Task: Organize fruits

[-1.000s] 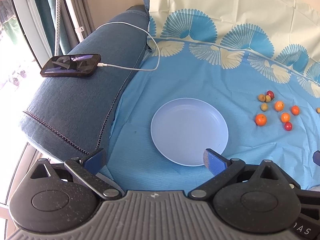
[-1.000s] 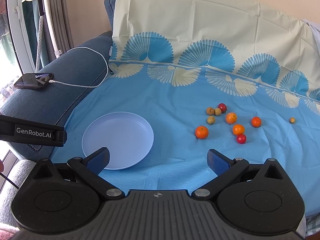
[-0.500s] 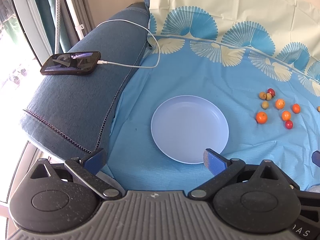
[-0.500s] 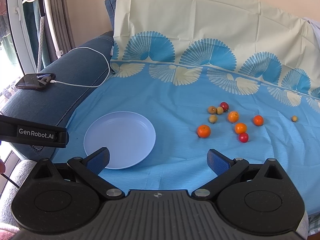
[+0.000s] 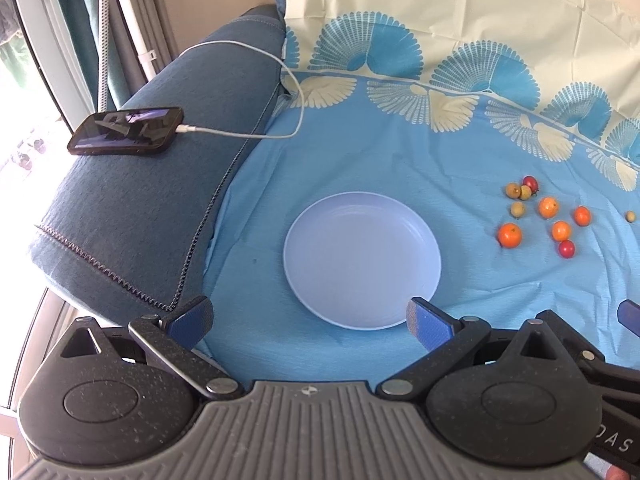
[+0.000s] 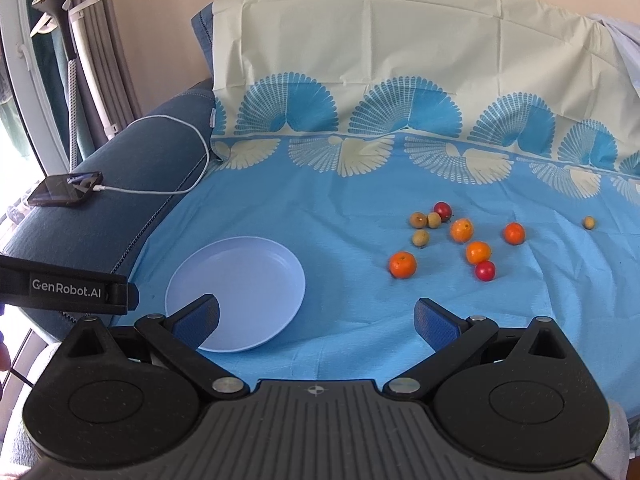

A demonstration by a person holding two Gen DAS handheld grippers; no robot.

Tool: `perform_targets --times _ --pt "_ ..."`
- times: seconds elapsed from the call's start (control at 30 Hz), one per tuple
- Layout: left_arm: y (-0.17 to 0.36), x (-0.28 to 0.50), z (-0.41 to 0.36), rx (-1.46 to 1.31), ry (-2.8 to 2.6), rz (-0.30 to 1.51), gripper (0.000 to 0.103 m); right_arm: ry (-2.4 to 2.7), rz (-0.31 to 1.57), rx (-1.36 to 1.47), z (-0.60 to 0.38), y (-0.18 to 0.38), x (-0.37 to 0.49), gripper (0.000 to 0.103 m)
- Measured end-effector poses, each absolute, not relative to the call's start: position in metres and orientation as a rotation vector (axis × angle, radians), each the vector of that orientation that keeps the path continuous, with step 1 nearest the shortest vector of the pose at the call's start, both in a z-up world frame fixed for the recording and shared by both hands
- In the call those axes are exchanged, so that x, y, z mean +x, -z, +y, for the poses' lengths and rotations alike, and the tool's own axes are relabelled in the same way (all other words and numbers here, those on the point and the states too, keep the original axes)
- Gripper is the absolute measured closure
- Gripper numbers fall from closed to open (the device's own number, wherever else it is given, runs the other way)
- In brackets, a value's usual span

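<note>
- Plate (image 5: 362, 258) as landmark: pale lilac, round and bare inside, it lies flat on the blue cloth (image 5: 360, 168) that covers the sofa seat.
- Left tongs (image 5: 308, 318) hover over the plate's near rim, spread wide and gripping nothing; one blue pad (image 5: 426, 324) overlaps the rim, the other sits out over the cloth toward the armrest.
- Right tongs (image 6: 316, 320) are also spread wide and hold nothing; one pad (image 6: 198, 320) overlaps the plate's near edge, the other hangs over bare cloth on the fruit side.
- Fruits lie loose on the cloth, well apart from the plate on the side away from the armrest: a large orange fruit (image 6: 403, 264) is nearest the plate, with smaller orange ones, two red ones and tan ones (image 6: 421, 237) in a cluster beyond it.
- One tan fruit (image 6: 588, 222) sits alone, farthest from the plate.
- A broad strip of bare cloth separates the plate from the cluster.
- Sofa armrest (image 5: 132, 200) rises just beside the plate's other side, the cloth edge running along its seam.
- A phone (image 5: 126, 137) on a white cable (image 5: 256, 50) rests on that armrest.
</note>
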State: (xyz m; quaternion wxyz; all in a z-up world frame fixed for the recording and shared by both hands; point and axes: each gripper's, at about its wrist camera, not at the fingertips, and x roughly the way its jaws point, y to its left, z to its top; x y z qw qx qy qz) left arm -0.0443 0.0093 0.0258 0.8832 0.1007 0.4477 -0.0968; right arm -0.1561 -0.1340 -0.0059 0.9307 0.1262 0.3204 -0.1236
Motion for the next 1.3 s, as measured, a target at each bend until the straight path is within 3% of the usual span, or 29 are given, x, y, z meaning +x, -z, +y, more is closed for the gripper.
perform_targets --times 0.7,1.3 --pt "-0.008 -0.029 -0.106 0.22 0.447 0.981 0.0 0.535 0.59 0.354 -0.254 0.025 -0.184 0.0" --pt "0.085 0.021 -0.243 0.34 0.521 1.045 0.0 0.758 0.65 0.367 -0.383 0.093 -0.18 0.0"
